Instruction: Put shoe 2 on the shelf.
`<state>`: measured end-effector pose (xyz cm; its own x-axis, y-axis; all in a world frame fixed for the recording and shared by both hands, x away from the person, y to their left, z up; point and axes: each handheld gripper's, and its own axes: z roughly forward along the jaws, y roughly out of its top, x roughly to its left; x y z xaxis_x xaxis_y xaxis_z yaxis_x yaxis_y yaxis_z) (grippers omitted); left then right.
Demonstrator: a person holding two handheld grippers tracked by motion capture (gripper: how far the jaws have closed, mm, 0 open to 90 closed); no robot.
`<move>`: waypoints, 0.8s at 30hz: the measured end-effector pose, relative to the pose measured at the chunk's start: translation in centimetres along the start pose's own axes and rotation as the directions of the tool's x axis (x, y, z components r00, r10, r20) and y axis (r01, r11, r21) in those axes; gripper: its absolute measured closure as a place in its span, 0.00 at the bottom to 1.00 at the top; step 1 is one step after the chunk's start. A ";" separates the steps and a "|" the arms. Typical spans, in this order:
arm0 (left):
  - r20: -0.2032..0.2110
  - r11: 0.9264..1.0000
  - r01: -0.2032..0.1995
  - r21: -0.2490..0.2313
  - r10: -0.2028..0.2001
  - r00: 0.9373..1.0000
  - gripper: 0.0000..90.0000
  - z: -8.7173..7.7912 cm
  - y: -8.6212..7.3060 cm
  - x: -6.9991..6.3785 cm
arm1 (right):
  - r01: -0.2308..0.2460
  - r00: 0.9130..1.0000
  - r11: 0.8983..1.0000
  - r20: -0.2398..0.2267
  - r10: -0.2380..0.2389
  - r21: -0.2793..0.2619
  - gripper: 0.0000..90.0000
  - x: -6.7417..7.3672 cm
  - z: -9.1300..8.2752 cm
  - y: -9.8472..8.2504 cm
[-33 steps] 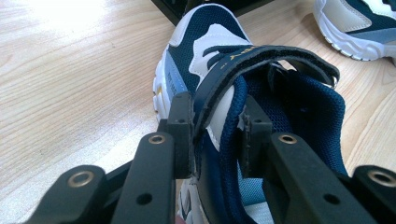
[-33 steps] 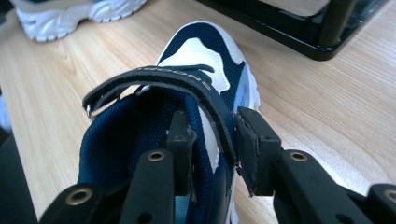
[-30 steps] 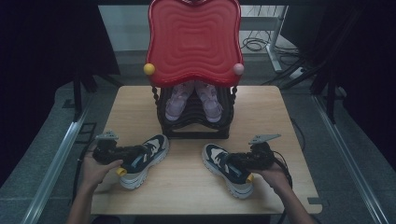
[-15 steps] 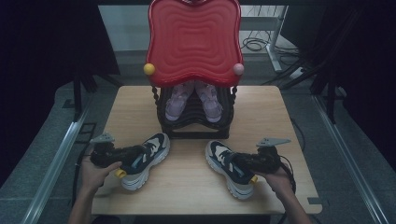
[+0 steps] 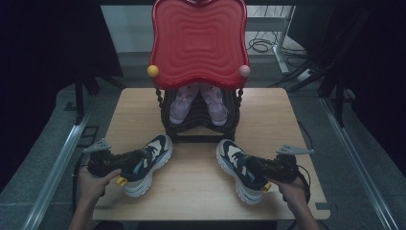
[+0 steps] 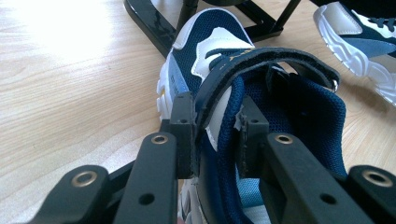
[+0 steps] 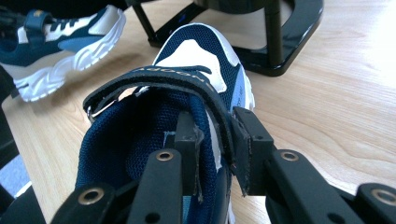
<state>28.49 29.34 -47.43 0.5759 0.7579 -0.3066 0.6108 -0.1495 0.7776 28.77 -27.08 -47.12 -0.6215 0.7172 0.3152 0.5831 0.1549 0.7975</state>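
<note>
Two pink shoes (image 5: 196, 102) inside black rack (image 5: 198, 130), wooden table (image 5: 268, 115)

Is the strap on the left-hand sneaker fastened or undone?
Fastened, it seems: the strap arches across the left sneaker from side to side, the left gripper clamping the collar wall beneath it.

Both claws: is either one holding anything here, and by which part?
Yes. The left claw grips the left sneaker by its collar wall and strap; the right claw grips the right sneaker the same way.

table (image 5: 268, 120): matt pale wood | shoes (image 6: 210, 32): navy mesh cloth | rack (image 7: 299, 28): glossy black plastic
</note>
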 end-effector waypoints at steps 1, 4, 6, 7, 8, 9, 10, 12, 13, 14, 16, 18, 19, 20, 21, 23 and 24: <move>0.000 1.000 0.004 -0.004 -0.004 1.000 0.81 -0.1 -0.1 0.0 | -0.004 1.000 1.000 0.004 0.004 -0.010 0.82 -0.1 -0.2 -0.1; 0.001 1.000 0.020 -0.017 -0.020 1.000 0.81 -0.4 -0.3 0.0 | -0.022 1.000 0.999 0.010 0.022 -0.040 0.82 -0.4 -0.9 -0.4; 0.004 0.999 0.027 -0.025 -0.026 1.000 0.81 -0.6 -0.4 0.0 | -0.036 0.999 0.997 0.019 0.037 -0.065 0.82 -0.7 -1.3 -0.6; 0.004 0.999 0.031 -0.029 -0.031 1.000 0.81 -0.7 -0.5 0.0 | -0.043 0.999 0.996 0.025 0.045 -0.073 0.81 -0.8 -1.6 -0.7; 0.004 0.999 0.031 -0.032 -0.031 1.000 0.81 -0.8 -0.5 0.0 | -0.049 0.998 0.995 0.028 0.052 -0.088 0.82 -0.9 -1.8 -0.8; 0.001 0.999 0.033 -0.034 -0.032 0.999 0.81 -0.9 -0.5 0.0 | -0.050 0.998 0.994 0.032 0.053 -0.101 0.81 -1.0 -2.0 -0.8; -0.001 0.999 0.034 -0.038 -0.034 0.999 0.81 -1.0 -0.5 -0.1 | -0.056 0.998 0.992 0.034 0.060 -0.111 0.81 -1.1 -2.3 -0.9; -0.006 0.998 0.036 -0.045 -0.036 0.999 0.81 -1.1 -0.5 -0.1 | -0.062 0.997 0.989 0.039 0.068 -0.134 0.81 -1.2 -2.7 -1.0; -0.008 0.998 0.037 -0.049 -0.038 0.999 0.81 -1.2 -0.5 -0.1 | -0.068 0.996 0.987 0.042 0.074 -0.145 0.81 -1.3 -2.9 -1.0; -0.009 0.998 0.040 -0.055 -0.041 0.999 0.81 -1.3 -0.5 -0.1 | -0.071 0.996 0.985 0.046 0.079 -0.156 0.81 -1.3 -3.1 -1.0; -0.010 0.997 0.044 -0.067 -0.045 0.999 0.81 -1.5 -0.5 -0.1 | -0.079 0.995 0.982 0.054 0.089 -0.174 0.81 -1.4 -3.4 -1.0; -0.008 0.995 0.051 -0.081 -0.052 0.999 0.81 -1.7 -0.4 -0.1 | -0.087 0.993 0.978 0.057 0.100 -0.188 0.81 -1.5 -3.7 -1.0; -0.005 0.995 0.053 -0.089 -0.054 0.999 0.81 -1.7 -0.3 -0.1 | -0.083 0.994 0.977 0.058 0.096 -0.195 0.81 -1.5 -3.7 -1.0; -0.005 0.994 0.054 -0.092 -0.054 0.999 0.81 -1.8 -0.2 -0.1 | -0.087 0.993 0.976 0.056 0.100 -0.200 0.81 -1.5 -3.8 -0.9; -0.005 0.993 0.055 -0.100 -0.056 0.998 0.81 -1.9 -0.2 -0.1 | -0.085 0.994 0.975 0.057 0.098 -0.204 0.81 -1.6 -3.9 -0.9; -0.009 0.993 0.056 -0.107 -0.058 0.998 0.81 -2.1 0.0 -0.2 | -0.084 0.993 0.973 0.064 0.100 -0.216 0.81 -1.7 -4.0 -0.8; -0.011 0.992 0.057 -0.112 -0.059 0.998 0.81 -2.1 0.1 -0.2 | -0.089 0.992 0.971 0.067 0.106 -0.221 0.81 -1.7 -4.1 -0.8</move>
<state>27.32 30.55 -46.14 0.5328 0.7724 -0.3457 0.5780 -0.0337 0.8153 27.26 -31.23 -46.17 -0.5198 0.7733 0.3630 0.5062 -0.0635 0.8601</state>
